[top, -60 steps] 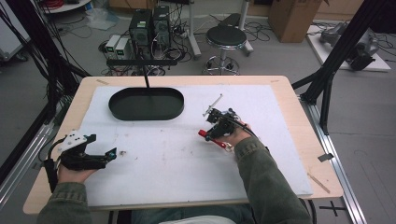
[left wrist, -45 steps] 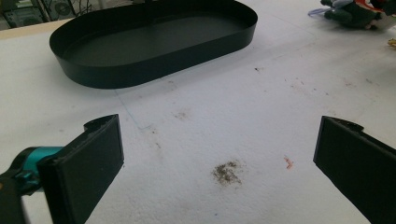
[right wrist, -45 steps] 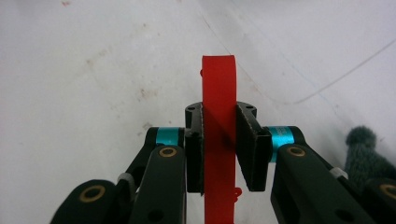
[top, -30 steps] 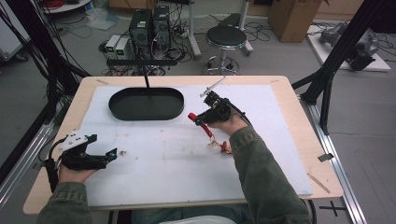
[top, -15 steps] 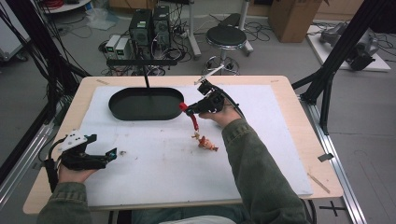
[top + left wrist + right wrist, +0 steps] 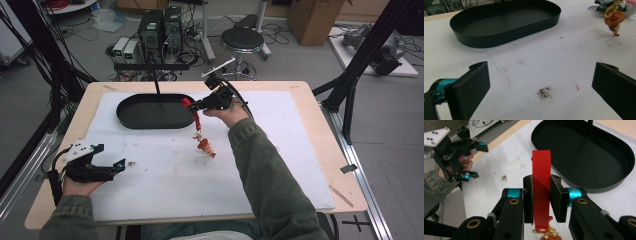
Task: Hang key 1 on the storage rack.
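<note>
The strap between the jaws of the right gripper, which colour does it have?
The strap is plain red; the right gripper view shows it best.

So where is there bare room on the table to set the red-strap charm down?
The black tray is bare inside. The white mat lies open between the left gripper and the dangling charm, and right of the sleeve. Tightest under the right gripper, at the tray's rim.

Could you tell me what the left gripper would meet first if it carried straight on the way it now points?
Probably nothing soon: the left gripper, jaws open, points across the bare white mat. Farther on, the black oval tray lies left of its line and the hanging charm right.
</note>
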Available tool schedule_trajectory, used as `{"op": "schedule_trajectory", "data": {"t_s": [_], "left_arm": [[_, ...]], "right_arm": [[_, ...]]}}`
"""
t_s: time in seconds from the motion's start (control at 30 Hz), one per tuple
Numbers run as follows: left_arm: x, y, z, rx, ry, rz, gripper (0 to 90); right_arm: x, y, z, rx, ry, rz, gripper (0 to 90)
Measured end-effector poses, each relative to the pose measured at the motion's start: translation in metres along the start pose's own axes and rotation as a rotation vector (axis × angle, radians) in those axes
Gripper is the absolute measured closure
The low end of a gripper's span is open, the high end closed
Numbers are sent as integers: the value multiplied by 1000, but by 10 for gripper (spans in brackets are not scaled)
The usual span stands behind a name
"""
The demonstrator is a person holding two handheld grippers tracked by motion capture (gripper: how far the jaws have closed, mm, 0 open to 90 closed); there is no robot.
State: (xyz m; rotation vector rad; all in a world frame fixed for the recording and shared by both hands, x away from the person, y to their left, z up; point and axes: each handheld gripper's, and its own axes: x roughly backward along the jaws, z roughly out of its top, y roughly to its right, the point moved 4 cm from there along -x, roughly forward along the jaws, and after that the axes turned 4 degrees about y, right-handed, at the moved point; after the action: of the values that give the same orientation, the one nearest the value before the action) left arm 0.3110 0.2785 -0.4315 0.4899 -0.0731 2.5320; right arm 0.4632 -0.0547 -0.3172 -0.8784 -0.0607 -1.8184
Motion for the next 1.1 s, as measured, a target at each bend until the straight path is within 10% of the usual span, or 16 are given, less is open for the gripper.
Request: {"op": "schedule_trajectory", "data": {"t_s": [1.1], "left_arm": [[-4,0,0,0,-4,-23,20]], "right_arm": [[-8,2,84,23,95,22,746]]}}
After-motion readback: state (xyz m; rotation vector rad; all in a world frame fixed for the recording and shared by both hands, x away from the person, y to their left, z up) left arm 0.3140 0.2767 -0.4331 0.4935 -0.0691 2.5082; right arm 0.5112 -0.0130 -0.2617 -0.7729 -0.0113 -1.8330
